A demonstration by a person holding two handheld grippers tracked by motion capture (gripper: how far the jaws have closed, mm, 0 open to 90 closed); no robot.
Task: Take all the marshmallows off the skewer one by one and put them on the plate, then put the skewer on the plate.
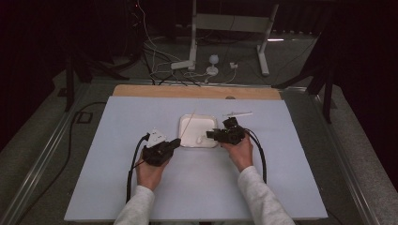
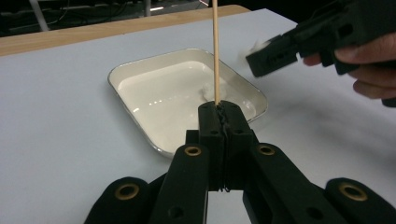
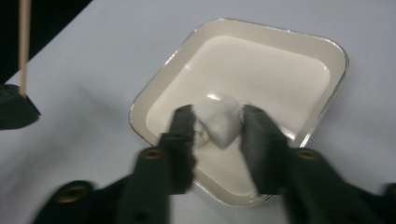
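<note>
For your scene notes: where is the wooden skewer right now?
The wooden skewer stands clamped in the left gripper, left of the white tray in the high view.

Lab or recording studio: black curtains all round, grey carpet floor [image 1: 37, 154], loose white cables [image 1: 155, 56], white metal stand legs [image 1: 263, 42], pale-blue covered table [image 1: 197, 187].

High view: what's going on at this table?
A person works with two grippers over a white tray. The left gripper is shut on a thin wooden skewer that stands up from its jaws. The right gripper is low in the tray, jaws either side of a white lump, which sits loose between them.
</note>
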